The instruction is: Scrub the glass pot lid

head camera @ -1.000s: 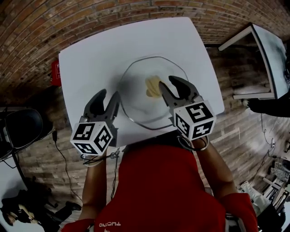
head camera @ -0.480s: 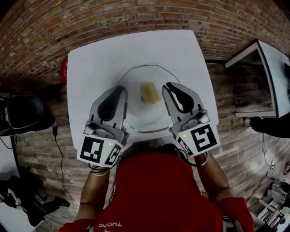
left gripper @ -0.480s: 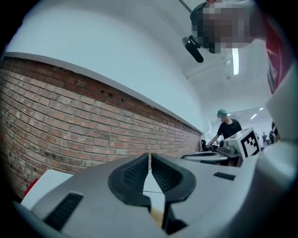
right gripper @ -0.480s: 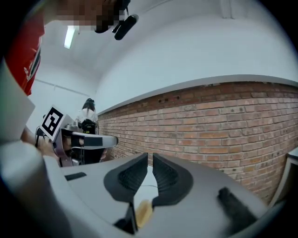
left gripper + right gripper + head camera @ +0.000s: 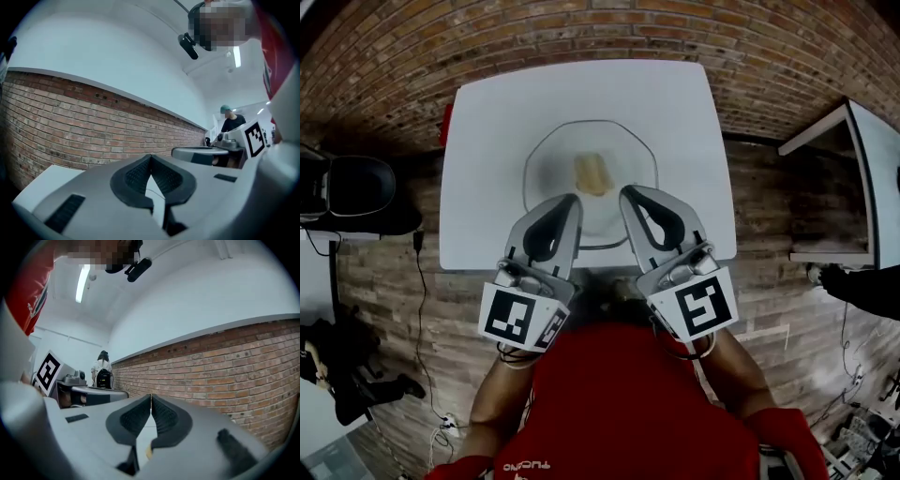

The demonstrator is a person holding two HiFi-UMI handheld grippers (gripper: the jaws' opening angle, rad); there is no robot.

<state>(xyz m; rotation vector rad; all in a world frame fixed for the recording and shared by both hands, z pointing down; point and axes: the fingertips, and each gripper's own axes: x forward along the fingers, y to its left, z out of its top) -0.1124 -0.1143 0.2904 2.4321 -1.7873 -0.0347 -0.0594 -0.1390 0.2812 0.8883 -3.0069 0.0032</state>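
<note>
we are holding the left gripper [image 5: 573, 200] and the right gripper [image 5: 626, 191] side by side in the lower centre of the head view, close to our chest; both are pointing level toward the brick wall [image 5: 581, 28] rather than down at the work; we are judging this a neutral carrying pose, since neither tool is engaging anything; the jaws of each have just been closing and are clenched tip to tip, with nothing between them in either gripper view; the glass pot lid [image 5: 548, 164] is lying flat on the white table [image 5: 487, 112], upper centre of the frame, with a yellowish pad [image 5: 592, 174], probably the scrubber, resting on it within easy reach; the lid is lying beyond and apparently below the jaw tips, which are overlapping its near rim in the picture only; we are judging no contact.
</note>
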